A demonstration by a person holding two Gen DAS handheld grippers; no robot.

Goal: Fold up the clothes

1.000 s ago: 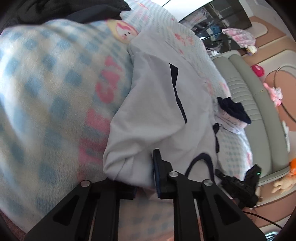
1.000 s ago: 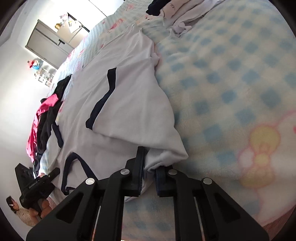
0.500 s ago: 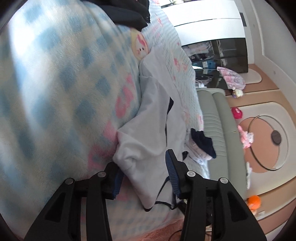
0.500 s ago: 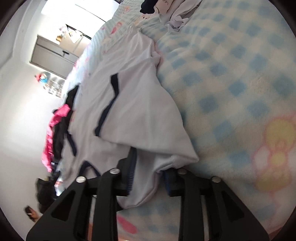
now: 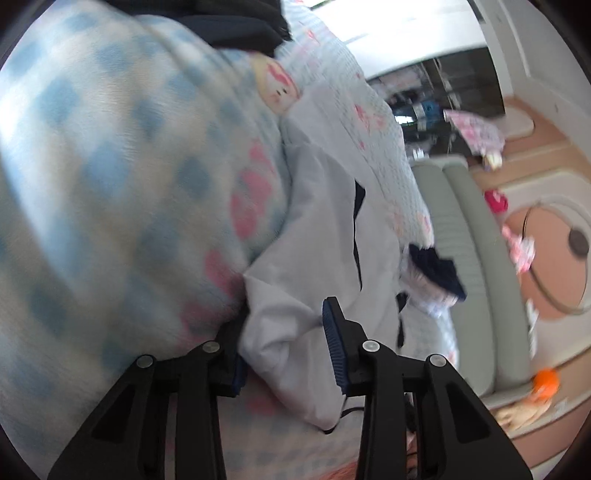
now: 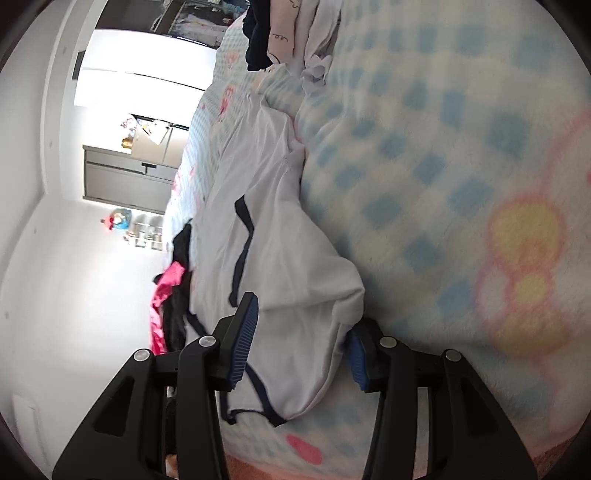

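A white garment with navy trim [image 5: 321, 229] lies partly folded on a blue checked blanket [image 5: 110, 184]. One bunched corner of the garment sits between the jaws of my left gripper [image 5: 284, 332], which are closing; the right pad's ribbed face still shows, clear of the cloth. In the right wrist view the other corner of the garment [image 6: 280, 229] lies between the jaws of my right gripper [image 6: 301, 325]. Those jaws are opening and both blue pads [image 6: 243, 339] stand off the fabric. The blanket [image 6: 443, 166] fills the right side.
Dark clothes [image 5: 240, 22] lie at the blanket's far end, and a small navy and white pile [image 5: 436, 269] near the bed edge by a green bench [image 5: 476, 258]. Pink and black clothes [image 6: 170, 288] hang off the bed; another pile [image 6: 288, 29] lies far up.
Both grippers were shut on the garment's folded corners a second ago and have let go. The jaws now stand apart around the cloth, and both views have rolled.
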